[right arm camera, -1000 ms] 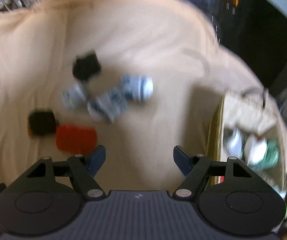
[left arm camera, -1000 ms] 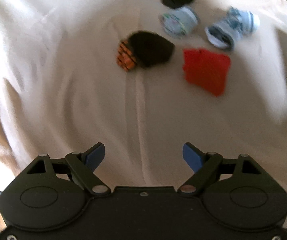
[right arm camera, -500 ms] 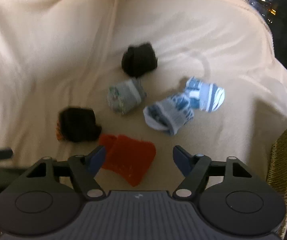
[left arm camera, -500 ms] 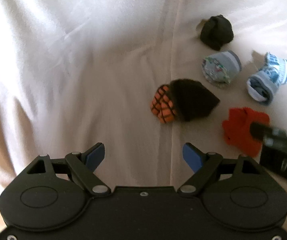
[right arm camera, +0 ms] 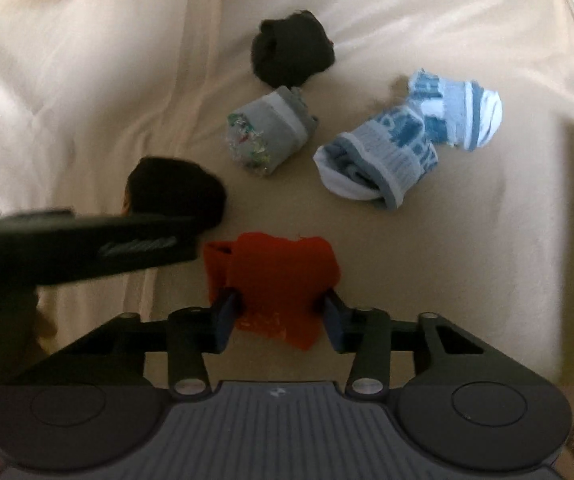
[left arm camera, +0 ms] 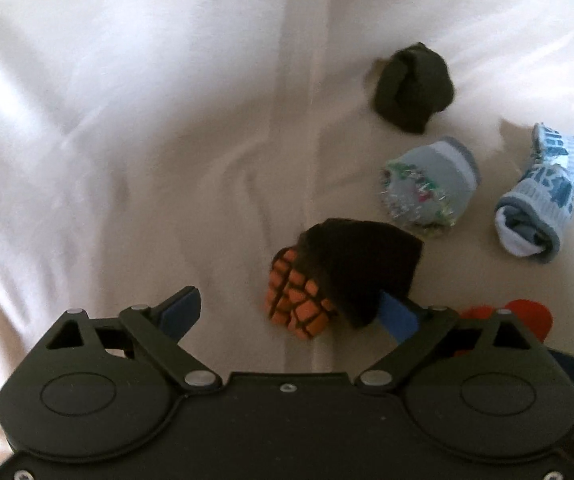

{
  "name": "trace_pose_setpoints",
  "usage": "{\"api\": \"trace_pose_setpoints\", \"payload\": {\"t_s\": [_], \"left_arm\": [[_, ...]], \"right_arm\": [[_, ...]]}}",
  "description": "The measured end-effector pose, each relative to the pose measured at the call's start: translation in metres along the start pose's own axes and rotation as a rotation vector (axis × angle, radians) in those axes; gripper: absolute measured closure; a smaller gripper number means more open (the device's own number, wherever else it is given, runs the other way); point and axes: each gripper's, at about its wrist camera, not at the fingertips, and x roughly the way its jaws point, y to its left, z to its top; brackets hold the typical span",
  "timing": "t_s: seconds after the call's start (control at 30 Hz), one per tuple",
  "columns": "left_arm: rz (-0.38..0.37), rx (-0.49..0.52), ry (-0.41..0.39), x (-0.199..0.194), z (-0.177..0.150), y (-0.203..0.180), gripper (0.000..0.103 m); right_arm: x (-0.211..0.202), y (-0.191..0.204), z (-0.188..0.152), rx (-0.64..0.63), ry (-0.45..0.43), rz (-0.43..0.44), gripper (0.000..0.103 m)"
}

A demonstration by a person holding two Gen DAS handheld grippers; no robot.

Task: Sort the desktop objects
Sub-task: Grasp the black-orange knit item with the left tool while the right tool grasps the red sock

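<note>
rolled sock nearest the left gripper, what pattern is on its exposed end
An orange grid crossed by black lines on the black rolled sock; clearest in the left wrist view.

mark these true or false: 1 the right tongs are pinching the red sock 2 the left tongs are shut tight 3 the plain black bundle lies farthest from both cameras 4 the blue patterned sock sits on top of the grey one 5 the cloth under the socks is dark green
1. True: the right tongs have just been closing and now squeeze the red sock.
2. False: the left tongs are wide open, at the black and orange sock.
3. True of the black bundle.
4. False: the blue sock lies beside the grey sock, apart.
5. False: the cloth is cream.
</note>
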Motion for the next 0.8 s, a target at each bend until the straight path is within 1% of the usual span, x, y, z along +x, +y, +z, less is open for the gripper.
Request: {"api": "trace_pose_setpoints", "payload": {"t_s": [0.03, 0.1, 0.13, 0.17, 0.23, 0.37, 0.47, 0.6, 0.7, 0.8], "left_arm": [[-0.018, -0.005, 0.008, 0.003, 0.002, 0.000, 0.011], [-0.056, -0.018, 0.028, 0.008, 0.005, 0.000, 0.013], [-0.070, -0.025, 0.039, 0.009, 0.005, 0.002, 0.021], [-0.087, -0.033, 0.049, 0.010, 0.006, 0.002, 0.034], [-0.137, -0.064, 0.073, 0.011, 0.008, 0.005, 0.047], [-0.189, -0.114, 0.094, 0.008, 0.012, 0.013, 0.063], [-0.204, -0.154, 0.120, 0.004, 0.013, 0.019, 0.065], [-0.179, -0.197, 0.173, 0.004, 0.017, 0.022, 0.065], [-0.165, -0.216, 0.200, -0.002, 0.010, 0.024, 0.065], [-0.163, -0.234, 0.219, -0.012, -0.001, 0.026, 0.065]], "right_arm": [[-0.002, 0.002, 0.000, -0.014, -0.006, -0.009, 0.074], [-0.004, 0.004, -0.001, -0.031, -0.014, -0.020, 0.079], [-0.005, 0.004, -0.001, -0.031, -0.016, -0.021, 0.080], [-0.006, 0.003, -0.001, -0.025, -0.019, -0.019, 0.082], [-0.007, 0.000, -0.001, -0.009, -0.020, -0.010, 0.084], [-0.010, -0.005, 0.001, 0.021, -0.021, 0.012, 0.087], [-0.013, -0.007, 0.002, 0.037, -0.039, 0.022, 0.088], [-0.016, -0.015, 0.004, 0.087, -0.049, 0.034, 0.089], [-0.022, -0.025, 0.004, 0.135, -0.060, 0.028, 0.089], [-0.031, -0.036, 0.004, 0.195, -0.080, 0.047, 0.089]]}}
